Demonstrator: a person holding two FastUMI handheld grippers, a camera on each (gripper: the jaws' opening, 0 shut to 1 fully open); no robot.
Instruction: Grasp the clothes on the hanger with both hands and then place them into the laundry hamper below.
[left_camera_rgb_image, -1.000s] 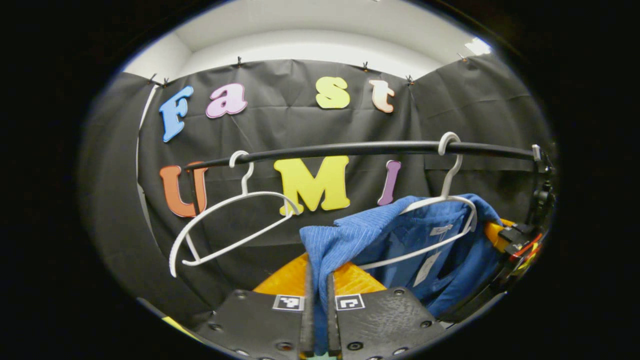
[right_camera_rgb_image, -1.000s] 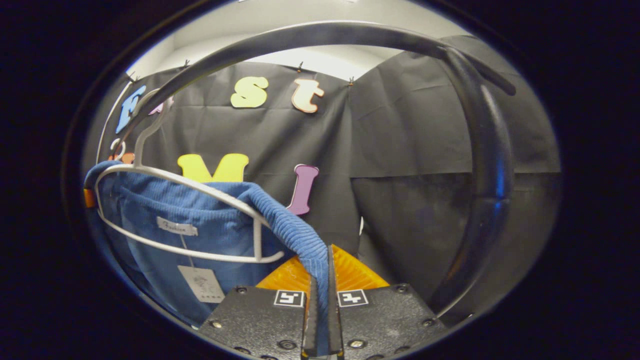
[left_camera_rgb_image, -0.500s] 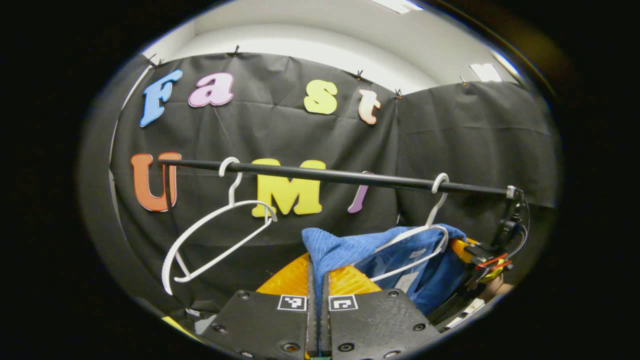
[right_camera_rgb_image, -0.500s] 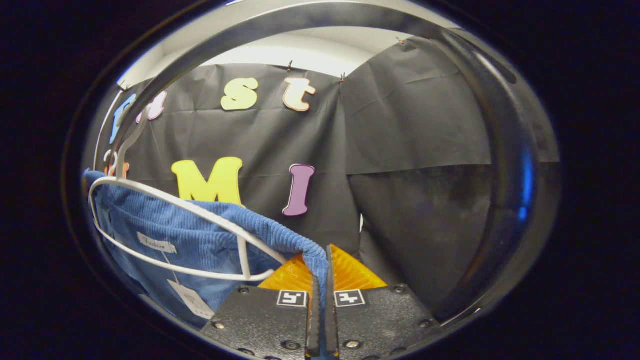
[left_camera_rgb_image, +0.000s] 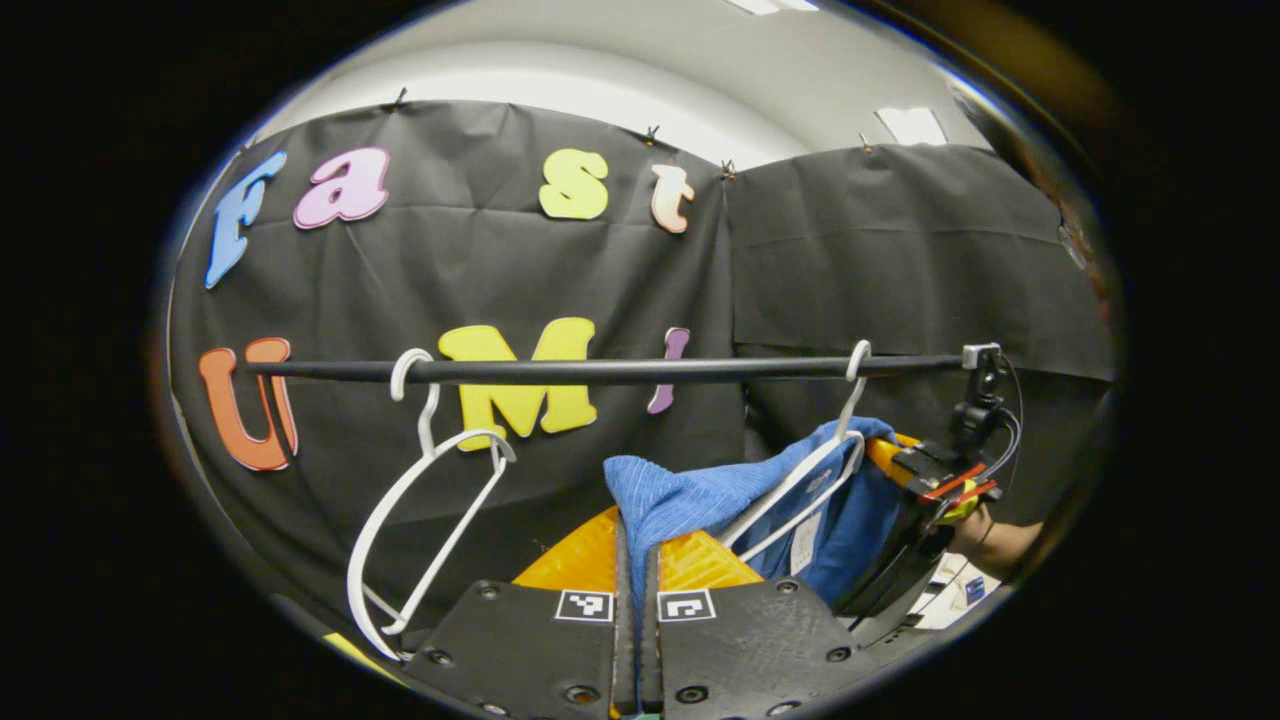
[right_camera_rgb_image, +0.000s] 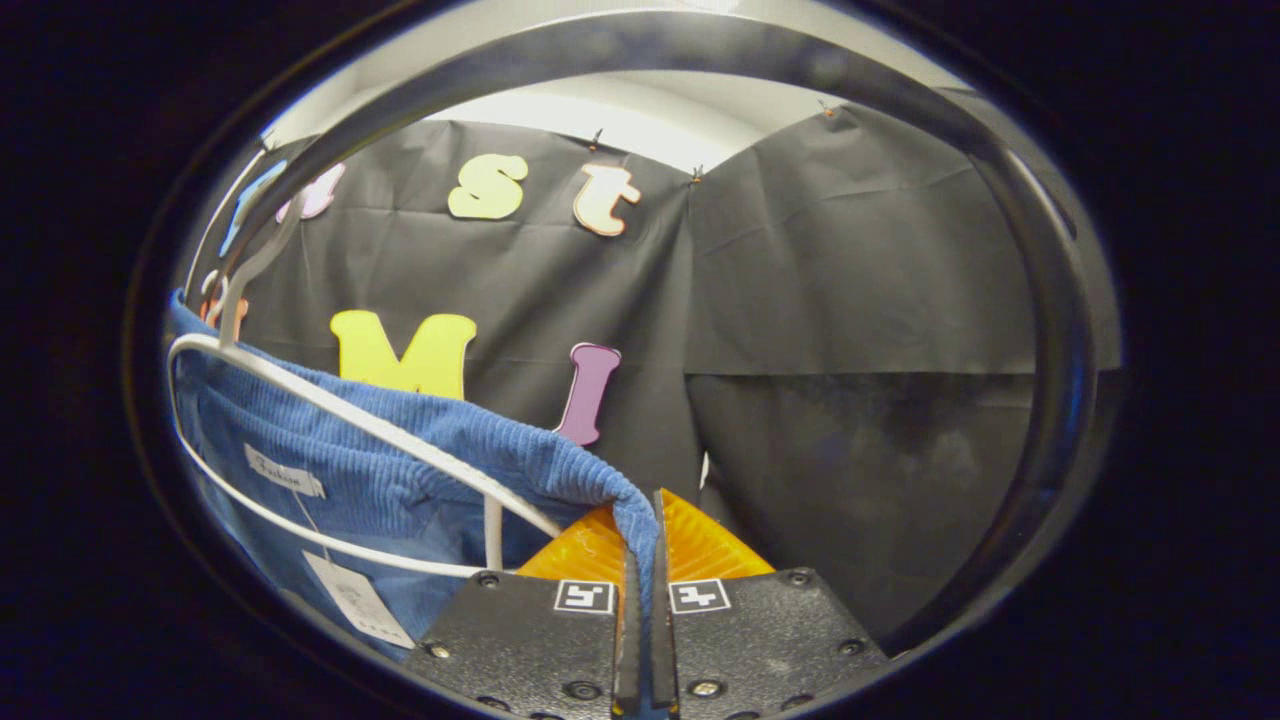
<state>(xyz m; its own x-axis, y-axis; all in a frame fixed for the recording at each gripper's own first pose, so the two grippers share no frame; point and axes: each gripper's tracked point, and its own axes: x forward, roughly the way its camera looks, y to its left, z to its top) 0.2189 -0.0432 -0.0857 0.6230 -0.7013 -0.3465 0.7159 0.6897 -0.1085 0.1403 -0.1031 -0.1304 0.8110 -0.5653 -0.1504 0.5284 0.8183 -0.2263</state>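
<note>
Both tongs (left_camera_rgb_image: 634, 545) (right_camera_rgb_image: 640, 545) pinch the blue garment (left_camera_rgb_image: 700, 495) level.

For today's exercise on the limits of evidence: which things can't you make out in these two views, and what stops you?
- Hamper: out of frame below, both views.
- Garment lower part: left gripper view, hidden behind the left tool.
- Tag print: right gripper view, too small and blurred.
- Hanger hook on the rail: right gripper view, blurred at the left edge.
- Person's hand: left gripper view, cut off at the right edge.
</note>
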